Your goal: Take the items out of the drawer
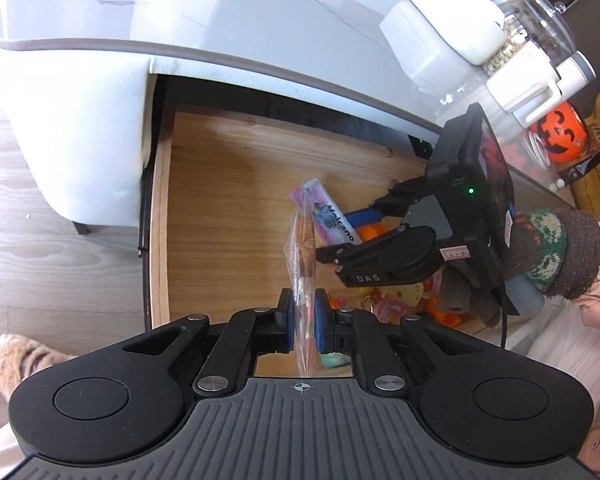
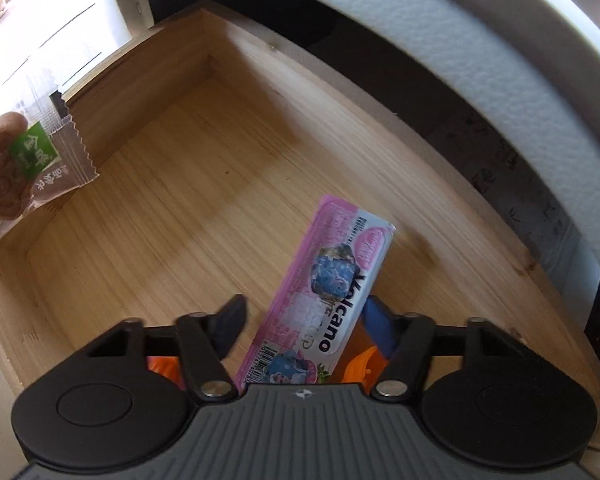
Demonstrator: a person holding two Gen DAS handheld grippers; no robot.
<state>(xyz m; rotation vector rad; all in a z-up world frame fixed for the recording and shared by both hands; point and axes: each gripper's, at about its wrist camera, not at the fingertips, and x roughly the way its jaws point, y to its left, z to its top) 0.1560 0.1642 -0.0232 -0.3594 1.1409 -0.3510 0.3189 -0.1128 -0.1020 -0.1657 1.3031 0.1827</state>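
Observation:
The wooden drawer [image 1: 228, 184] stands pulled out under the white table. My left gripper [image 1: 304, 306] is shut on a clear snack packet [image 1: 302, 248], seen edge-on above the drawer. The same snack packet [image 2: 24, 160], a brown pastry with a green label, hangs at the left of the right wrist view. My right gripper [image 2: 305, 312] points down into the drawer [image 2: 188, 184]. A pink Volcano pack [image 2: 332, 280] lies between its fingers. The right pad is at the pack's edge, and a gap shows beside the blurred left finger [image 2: 232, 320]. From the left wrist view the right gripper [image 1: 340, 236] straddles the Volcano pack [image 1: 328, 212].
Orange pieces [image 2: 360, 364] and colourful toys [image 1: 396, 296] lie in the drawer's near corner. White containers [image 1: 432, 52], a glass jar [image 1: 536, 24] and a pumpkin bucket [image 1: 560, 136] stand on the tabletop [image 1: 220, 8]. A gloved hand [image 1: 556, 256] holds the right gripper. A fluffy slipper [image 1: 20, 360] is on the floor.

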